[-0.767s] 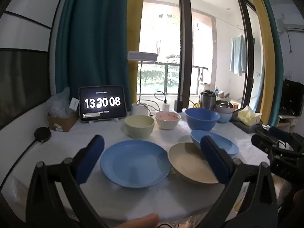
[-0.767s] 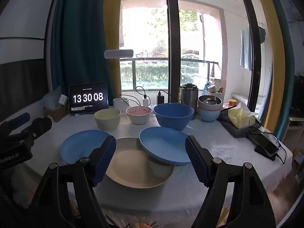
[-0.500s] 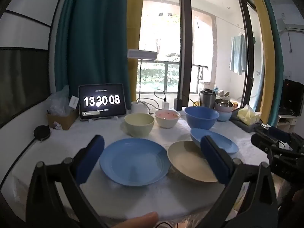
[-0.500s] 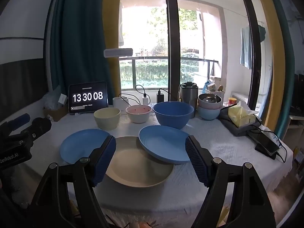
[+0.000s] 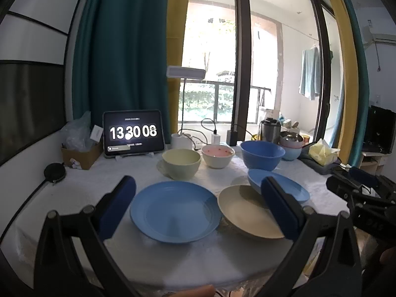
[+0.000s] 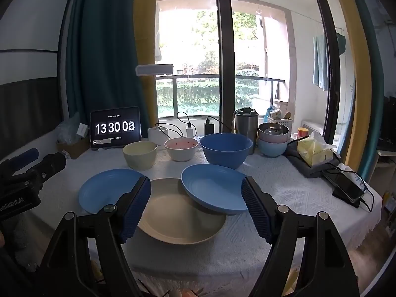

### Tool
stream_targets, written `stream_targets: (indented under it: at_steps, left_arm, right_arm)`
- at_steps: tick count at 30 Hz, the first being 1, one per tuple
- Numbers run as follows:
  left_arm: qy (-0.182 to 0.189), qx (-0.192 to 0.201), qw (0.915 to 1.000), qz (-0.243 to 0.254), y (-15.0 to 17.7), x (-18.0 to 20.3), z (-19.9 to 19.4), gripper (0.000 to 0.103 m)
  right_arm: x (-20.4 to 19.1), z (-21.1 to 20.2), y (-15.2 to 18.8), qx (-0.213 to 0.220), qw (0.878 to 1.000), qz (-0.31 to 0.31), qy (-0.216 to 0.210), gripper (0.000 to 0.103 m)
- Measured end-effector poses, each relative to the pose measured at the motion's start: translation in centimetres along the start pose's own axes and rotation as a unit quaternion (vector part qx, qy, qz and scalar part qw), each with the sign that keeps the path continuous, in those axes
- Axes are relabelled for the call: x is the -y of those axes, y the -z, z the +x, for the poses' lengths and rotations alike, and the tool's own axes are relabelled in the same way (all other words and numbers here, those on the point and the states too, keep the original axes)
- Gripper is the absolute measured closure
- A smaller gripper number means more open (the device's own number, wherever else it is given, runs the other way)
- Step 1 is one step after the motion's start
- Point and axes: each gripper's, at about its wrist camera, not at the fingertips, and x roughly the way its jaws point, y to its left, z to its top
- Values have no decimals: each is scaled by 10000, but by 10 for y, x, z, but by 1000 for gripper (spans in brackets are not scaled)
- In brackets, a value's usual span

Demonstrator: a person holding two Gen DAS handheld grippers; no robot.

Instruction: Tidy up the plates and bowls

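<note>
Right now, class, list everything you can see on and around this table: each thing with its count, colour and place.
plates: three; two blue, one beige; front of table, right blue one resting on the beige.
bowls: three in a row behind; pale yellow, white with pink inside, large blue.
stacked bowls: at least two, pinkish on light blue; back right.
tablet clock: one, black; back left.
steel jug: one; behind the large bowl.
tissue pack: one, yellow; right.
phone: one, black; right edge.
tablecloth: one, white.
left tongs: open, empty.
right tongs: open, empty.

"13 30 08" on tablet (image 6: 115,127); seemingly "GenRobot.AI" on left gripper (image 6: 14,204)
</note>
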Motion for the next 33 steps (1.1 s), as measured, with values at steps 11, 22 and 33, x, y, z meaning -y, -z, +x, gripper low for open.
stream_targets:
  at_steps: [11, 22, 33]
  left_arm:
    - [16, 54, 10000, 18, -1, 2, -3, 1]
    - [21, 75, 10000, 31, 0, 3, -4, 1]
    - [26, 67, 10000, 28, 0, 1, -3, 1]
  right_arm:
    - [0, 0, -2, 1, 10000, 6, -4, 25]
    - [1, 0, -2, 1, 10000, 25, -8, 25]
    - [2, 0, -2, 0, 10000, 36, -7, 25]
